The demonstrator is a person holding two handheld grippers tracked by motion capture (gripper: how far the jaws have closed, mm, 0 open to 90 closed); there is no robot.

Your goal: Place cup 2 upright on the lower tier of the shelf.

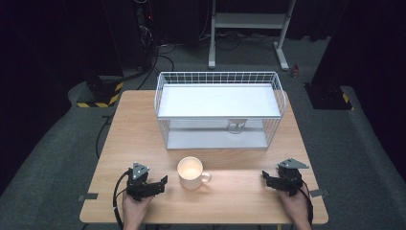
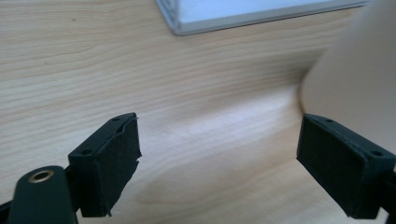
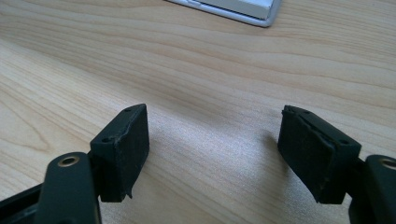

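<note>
Mug: a cream ceramic mug (image 1: 190, 172) with a side handle stands upright on the table at about 6 o'clock, near the front edge, handle toward 3 o'clock. In the left gripper view its pale wall (image 2: 355, 79) is blurred at the right edge.
Left tongs: the left tongs (image 1: 160, 184) lie low over the table at about 7 o'clock, just beside the mug and pointing toward it. The jaws stand wide apart with bare wood between them (image 2: 219, 154); they hold nothing. The mug's wall sits just behind the right-hand jaw; I cannot tell whether it touches.
Right tongs: the right tongs (image 1: 266, 178) are at about 5 o'clock, well apart from the mug and pointing toward it. The jaws are spread, nothing between them but wood grain (image 3: 215, 140).
Table: a light wooden table (image 1: 134, 139) carries everything.
Basket: a white wire basket (image 1: 165, 81) with a white shelf board across it stands at 12 o'clock behind the mug, apart from it. A small clear item (image 1: 236, 126) sits under the shelf; too small to tell what.
In the way: between the left tongs and the mug lies open table.
</note>
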